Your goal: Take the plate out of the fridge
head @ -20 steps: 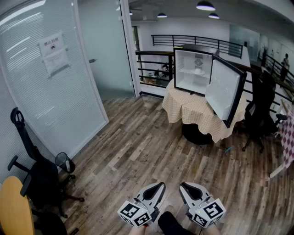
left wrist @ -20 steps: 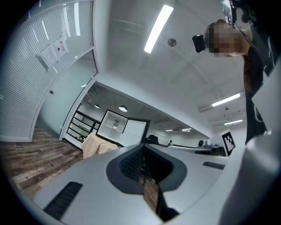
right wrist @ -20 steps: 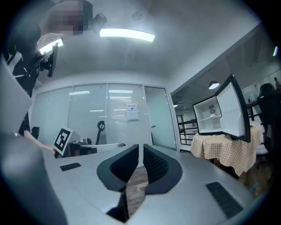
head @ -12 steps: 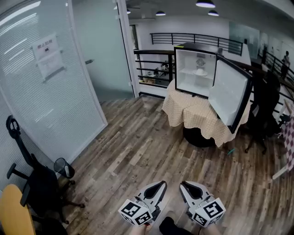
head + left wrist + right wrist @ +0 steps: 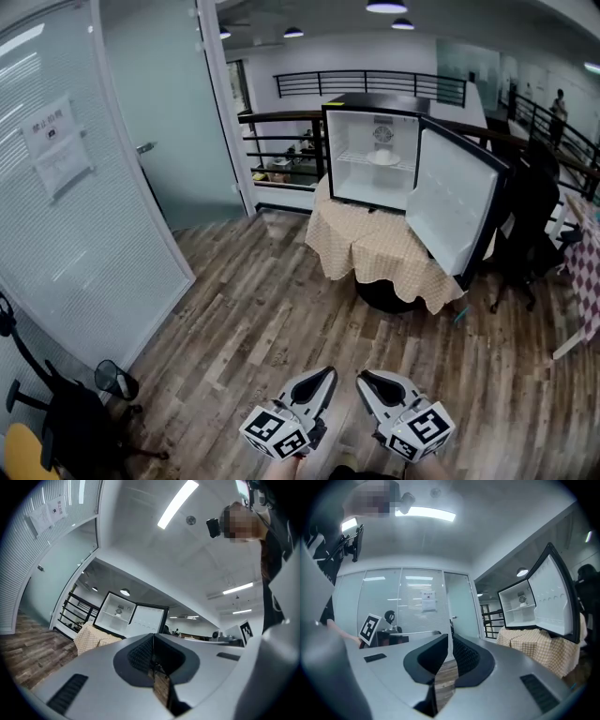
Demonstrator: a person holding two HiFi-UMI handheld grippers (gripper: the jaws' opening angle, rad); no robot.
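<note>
Left gripper [image 5: 322, 379]: I hold it low at the bottom of the head view, above the wood-plank floor [image 5: 253, 319]. Its two grey jaws are pressed together with nothing between them.
Right gripper [image 5: 367, 379]: I hold it just beside the left one, at about the same height. Its jaws also meet and carry nothing.
Marker cubes: one white cube with black square markers sits at the rear of each gripper, nearest my hands.
Small black fridge with a white interior [image 5: 356, 164]: it stands well ahead of both my grippers on a table draped in a beige checked cloth [image 5: 375, 239].
Fridge door [image 5: 448, 211]: it is swung wide open to the right, its white inner face turned toward me.
White plate [image 5: 382, 158]: it lies on the shelf inside the fridge, in the upper half of the compartment and well apart from both grippers. It is too small for me to tell more.
Frosted glass partition [image 5: 84, 234]: it stands at my left, with a paper notice [image 5: 54, 145] stuck on it.
Black metal railing [image 5: 281, 141]: it runs behind the fridge and the table.
Black office chair [image 5: 530, 202]: it stands just to the right of the open door.
</note>
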